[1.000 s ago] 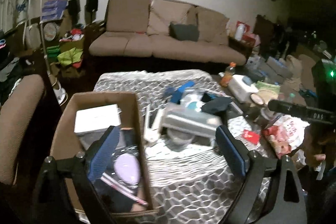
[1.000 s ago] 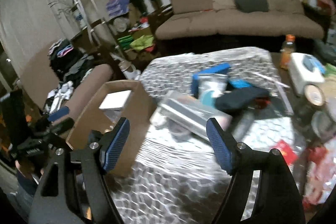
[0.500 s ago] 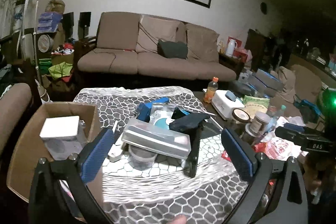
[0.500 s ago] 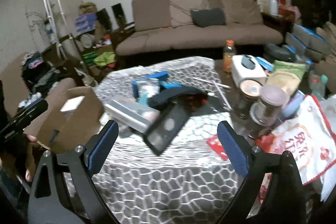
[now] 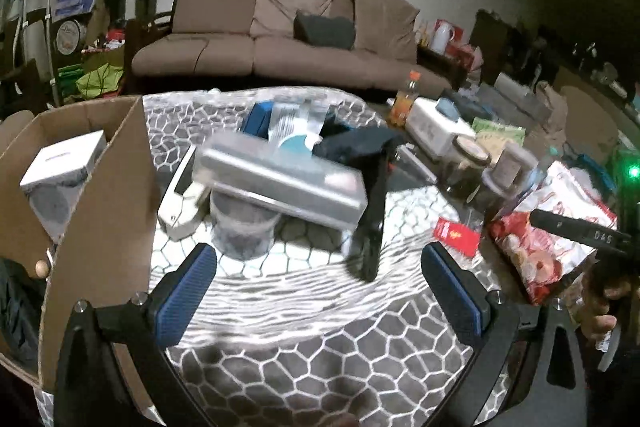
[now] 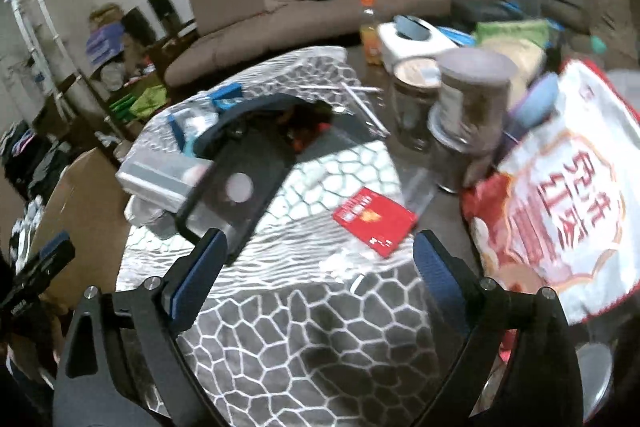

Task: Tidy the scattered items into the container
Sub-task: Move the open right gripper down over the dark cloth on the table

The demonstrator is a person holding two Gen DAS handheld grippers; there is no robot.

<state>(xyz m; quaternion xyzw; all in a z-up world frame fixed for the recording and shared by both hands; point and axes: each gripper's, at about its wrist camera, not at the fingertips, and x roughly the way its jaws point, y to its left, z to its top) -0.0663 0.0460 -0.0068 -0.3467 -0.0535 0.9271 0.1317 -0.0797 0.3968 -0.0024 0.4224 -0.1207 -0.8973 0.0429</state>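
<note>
The cardboard box (image 5: 100,187) is seen at the counter's (image 5: 320,367) left edge, the silver case (image 5: 280,183) just right of it. Both the left gripper (image 5: 320,291) and right gripper (image 6: 320,275) are held wide, nothing between the fingers.

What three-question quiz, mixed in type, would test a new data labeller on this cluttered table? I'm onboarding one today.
1. True or false: the left hand-held gripper is shut on the flat silver rectangular case.
2. What lies on the patterned cloth nearest ahead of the right hand-held gripper? A) a small red packet B) a banana C) a spoon
3. Fill in: the white box sits inside the brown ____ box.

Key: 1 false, both grippers are open and hold nothing; 2 A, the small red packet; 3 cardboard.
</note>
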